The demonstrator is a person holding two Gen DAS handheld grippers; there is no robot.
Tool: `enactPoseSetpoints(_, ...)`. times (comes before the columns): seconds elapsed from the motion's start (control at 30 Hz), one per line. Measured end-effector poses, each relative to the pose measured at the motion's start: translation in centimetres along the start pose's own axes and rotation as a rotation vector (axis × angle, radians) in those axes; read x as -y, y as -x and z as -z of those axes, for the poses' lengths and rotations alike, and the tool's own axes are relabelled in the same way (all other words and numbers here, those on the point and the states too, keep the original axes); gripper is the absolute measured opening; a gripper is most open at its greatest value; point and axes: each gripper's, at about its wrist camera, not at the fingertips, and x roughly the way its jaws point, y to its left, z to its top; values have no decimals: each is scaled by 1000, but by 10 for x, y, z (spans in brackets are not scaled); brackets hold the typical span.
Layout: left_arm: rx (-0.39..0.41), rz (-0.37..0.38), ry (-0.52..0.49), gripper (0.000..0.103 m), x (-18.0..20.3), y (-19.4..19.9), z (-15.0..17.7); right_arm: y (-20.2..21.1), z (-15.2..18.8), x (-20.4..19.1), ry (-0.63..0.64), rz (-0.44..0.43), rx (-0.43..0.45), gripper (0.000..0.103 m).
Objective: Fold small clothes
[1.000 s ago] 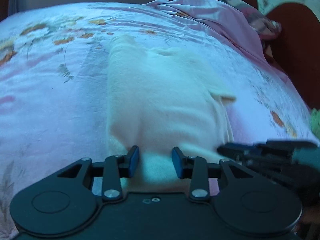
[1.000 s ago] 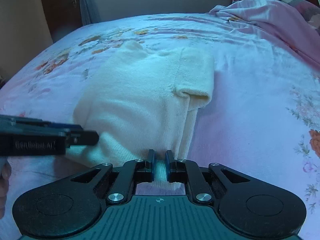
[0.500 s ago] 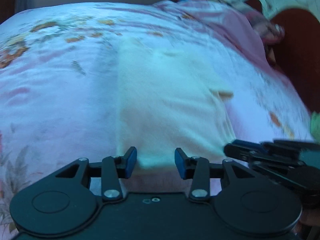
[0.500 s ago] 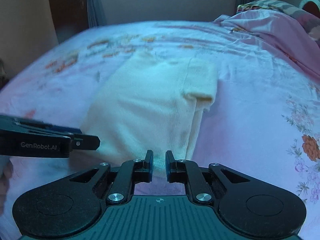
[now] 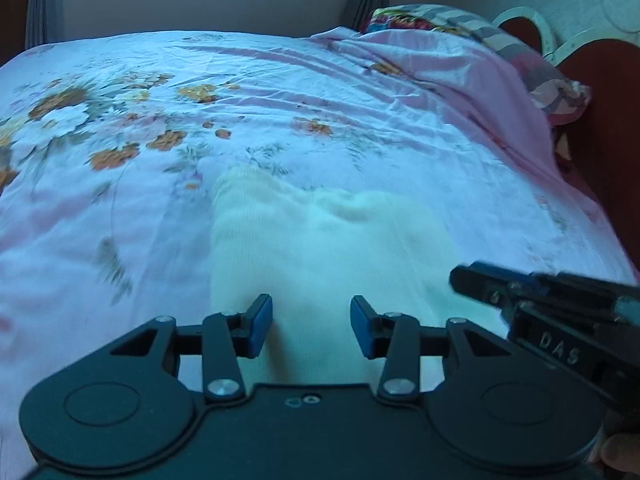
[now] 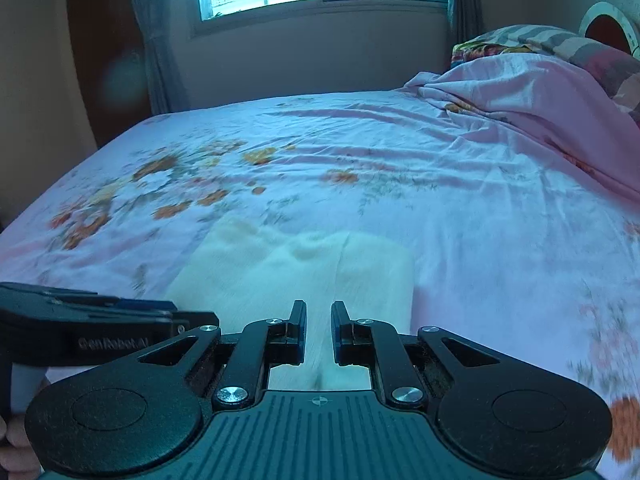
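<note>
I am holding the near edge of the cream top (image 6: 304,280) on the bed (image 6: 480,208), right gripper (image 6: 319,330) pinching tight, left gripper (image 5: 311,326) half open around it, lifting both evenly toward the far edge.

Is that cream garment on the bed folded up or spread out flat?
Partly folded: the cream garment shows a neat rectangle with straight side edges, no sleeves sticking out.

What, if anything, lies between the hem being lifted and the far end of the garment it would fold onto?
Nothing visible does. The cream garment lies alone on the floral bedsheet, and its far end is bare. The bunched pink bedding sits well off to the right, clear of the fold path.
</note>
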Motion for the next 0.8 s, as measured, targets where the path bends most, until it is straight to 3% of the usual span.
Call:
enactPoseSetpoints(0.1, -19, -30, -11, 41, -2, -25, -8, -29, -9, 6, 22, 38, -2, 11)
enactPoseSetpoints(0.2, -36, -52, -44, 43, -4, -44, -9, -71, 4, 17, 51, 77, -132, 11)
enactPoseSetpoints(0.23, -35, -50, -45, 43, -6, -47, -9, -76, 9, 21, 50, 71, -129, 11)
enactPoseSetpoints(0.33, -26, -53, -27, 41, -5, -43, -10, -68, 8, 26, 36, 72, -109, 11)
enactPoseSetpoints(0.43, -2, -55, -54, 44, 0, -30, -3, -36, 8, 23, -15, 37, -4, 11)
enactPoseSetpoints(0.53, -4, -72, -104, 44, 4, -31, 6, -48, 25, 13, 63, 29, -104, 11)
enactPoseSetpoints(0.63, -5, -82, -115, 45, 11, -21, 6, -41, 26, 6, 77, 49, -88, 11)
enactPoseSetpoints(0.8, 5, -79, -126, 48, 14, 0, 15, -7, 26, 1, 23, 1, -45, 12)
